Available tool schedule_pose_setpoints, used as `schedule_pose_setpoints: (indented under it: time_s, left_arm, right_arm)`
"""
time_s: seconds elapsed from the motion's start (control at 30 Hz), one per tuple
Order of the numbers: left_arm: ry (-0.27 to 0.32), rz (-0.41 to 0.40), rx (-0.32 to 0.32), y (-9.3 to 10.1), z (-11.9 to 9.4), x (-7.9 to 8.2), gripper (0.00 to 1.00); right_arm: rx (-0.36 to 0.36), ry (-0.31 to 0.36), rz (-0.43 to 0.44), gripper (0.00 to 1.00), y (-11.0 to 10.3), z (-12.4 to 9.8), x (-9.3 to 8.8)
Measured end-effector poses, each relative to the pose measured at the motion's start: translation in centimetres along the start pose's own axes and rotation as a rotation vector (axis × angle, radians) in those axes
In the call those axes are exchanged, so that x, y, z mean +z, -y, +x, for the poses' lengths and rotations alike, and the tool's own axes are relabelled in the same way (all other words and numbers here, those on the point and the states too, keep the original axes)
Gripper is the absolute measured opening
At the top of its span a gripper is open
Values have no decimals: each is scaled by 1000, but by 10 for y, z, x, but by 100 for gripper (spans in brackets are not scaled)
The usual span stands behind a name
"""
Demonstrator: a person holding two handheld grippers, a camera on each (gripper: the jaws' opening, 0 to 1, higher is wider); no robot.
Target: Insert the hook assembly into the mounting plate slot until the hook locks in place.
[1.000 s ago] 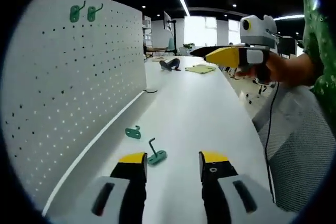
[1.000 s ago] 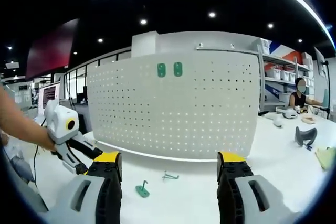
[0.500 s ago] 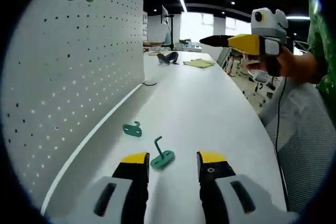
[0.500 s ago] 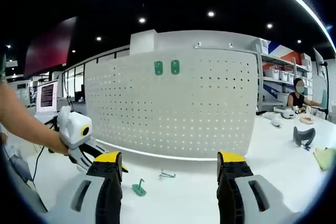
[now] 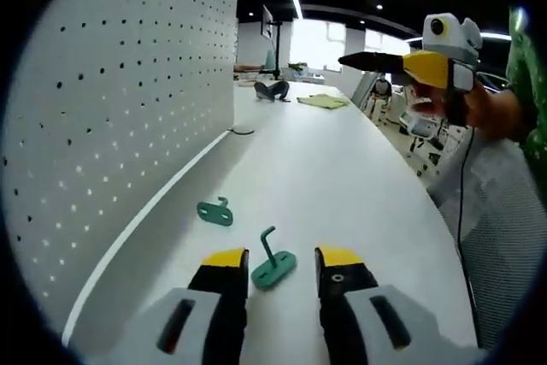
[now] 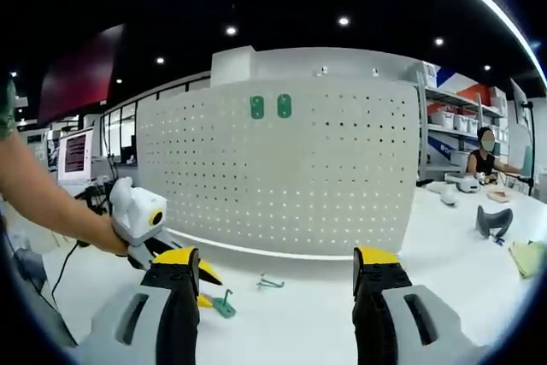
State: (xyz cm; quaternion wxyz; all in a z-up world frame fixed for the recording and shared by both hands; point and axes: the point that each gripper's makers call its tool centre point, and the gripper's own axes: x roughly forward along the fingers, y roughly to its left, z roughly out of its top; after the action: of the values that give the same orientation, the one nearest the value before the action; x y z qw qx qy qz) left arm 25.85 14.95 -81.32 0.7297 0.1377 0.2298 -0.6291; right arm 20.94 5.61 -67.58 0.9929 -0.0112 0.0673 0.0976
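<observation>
The left hand-held gripper (image 5: 279, 273) sits low over the white table (image 5: 342, 177) with its jaws parted and nothing between them. The near hook assembly (image 5: 273, 264) lies on the table directly ahead, in the gap between the two yellow jaw tips. Its flat green base rests on the table, and its stem rises from the base and ends in a bent tip. From the left gripper view, the stem leans slightly toward the pegboard side.

A second green hook (image 5: 215, 211) lies flat on the table further ahead, nearer the foot of the mounting plate (image 5: 111, 117). The mounting plate is a white perforated panel standing upright along the left edge of the table. Two green hooks already on the plate (image 6: 269, 107) sit side by side near its top edge.

The right hand-held gripper (image 6: 278, 271) is held well above the table, facing the plate, with its jaws wide apart and empty. In the right gripper view, the left hand-held gripper appears low at the left, close to the near hook assembly.

The left hand-held gripper is clearly the nearer one. Judged from this alignment, the coming move is a short advance and a closure on the stem or base. The risk is that a jaw tip nudges the light base aside before contact is secure.
</observation>
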Motion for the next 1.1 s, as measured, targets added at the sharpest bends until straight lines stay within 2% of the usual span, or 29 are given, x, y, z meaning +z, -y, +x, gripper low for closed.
schedule_pose_setpoints:
  time_s: [0.3,0.4,0.43,0.47,0.57,0.77,0.87,1.1]
  left_arm:
    - [-17,-16,-16,-7,13,-6,30]
    - [-22,-15,-23,-7,15,-8,30]
    - [-24,-16,-25,-7,16,-8,30]
    - [-25,-17,-26,-7,16,-9,30]
    - [-26,-18,-31,-8,17,-10,29]
    - [-32,-16,-37,-9,18,-12,28]
    - [-40,-15,-47,-8,18,-13,26]
    - [-44,-8,-59,-8,19,-13,25]
  right_arm:
    - [14,-27,9,74,0,2,-7]
    - [56,-123,38,75,-5,3,-26]
    - [53,-118,34,75,-4,4,-27]
    - [85,-156,43,74,-10,3,-35]
    - [86,-159,28,74,-11,4,-36]
    - [177,-291,84,74,-24,0,-64]
    - [198,-316,117,75,-27,-2,-69]
    - [252,-403,119,76,-39,-8,-87]
